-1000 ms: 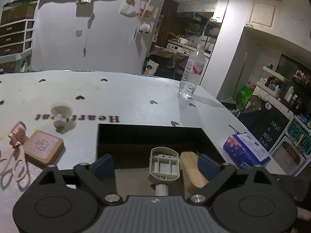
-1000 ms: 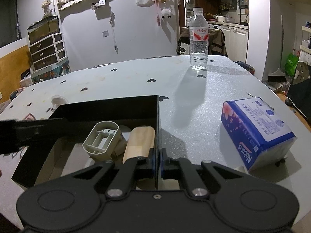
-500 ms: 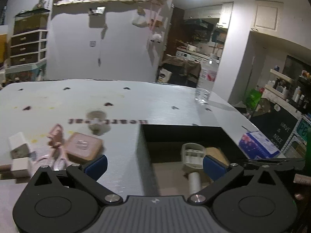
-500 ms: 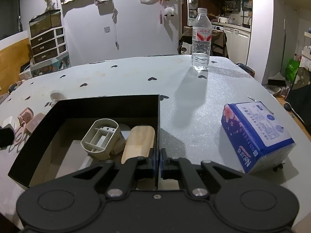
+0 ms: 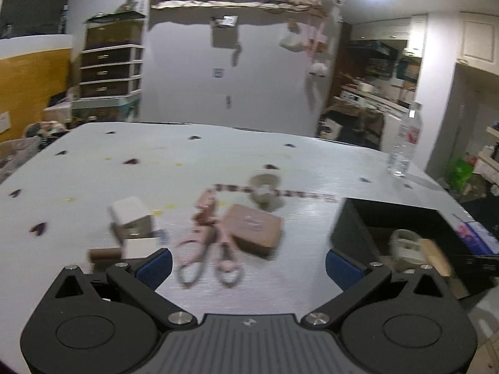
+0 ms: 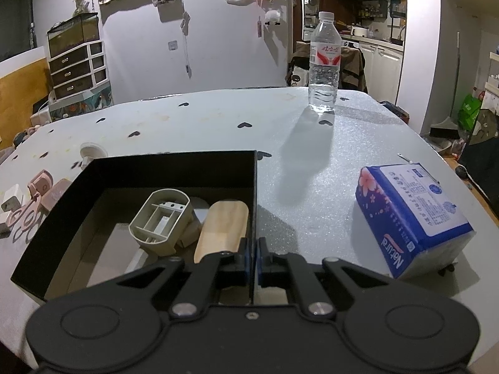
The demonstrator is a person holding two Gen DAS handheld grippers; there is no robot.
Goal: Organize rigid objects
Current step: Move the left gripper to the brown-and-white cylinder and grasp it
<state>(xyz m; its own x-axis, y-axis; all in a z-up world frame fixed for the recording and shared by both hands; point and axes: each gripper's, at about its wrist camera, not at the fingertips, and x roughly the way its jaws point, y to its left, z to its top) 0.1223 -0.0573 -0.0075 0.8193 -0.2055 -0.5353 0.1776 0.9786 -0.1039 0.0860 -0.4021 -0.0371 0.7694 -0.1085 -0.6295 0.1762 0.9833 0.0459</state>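
At the far left of the table [image 5: 93, 168], a white block [image 5: 129, 213] and a smaller white piece [image 5: 140, 247] are seen, with a brown cylinder [image 5: 104, 253] just beside the latter. The left gripper [image 5: 248, 268] is held wide apart with nothing between its blue pads, above pink scissors [image 5: 207, 243]. A pink square block [image 5: 254, 229] lies touching the scissors on their right, and a round beige cap [image 5: 265, 187] sits farther back. To the right, a black box [image 6: 174, 168] holds a beige compartmented shell [image 6: 160, 216] and a wooden piece [image 6: 223, 229]. The box's right wall is clamped by the right gripper [image 6: 253, 257]. Farther right, a blue tissue pack [image 6: 411, 215] lies near, and a water bottle [image 6: 324, 68] stands far.
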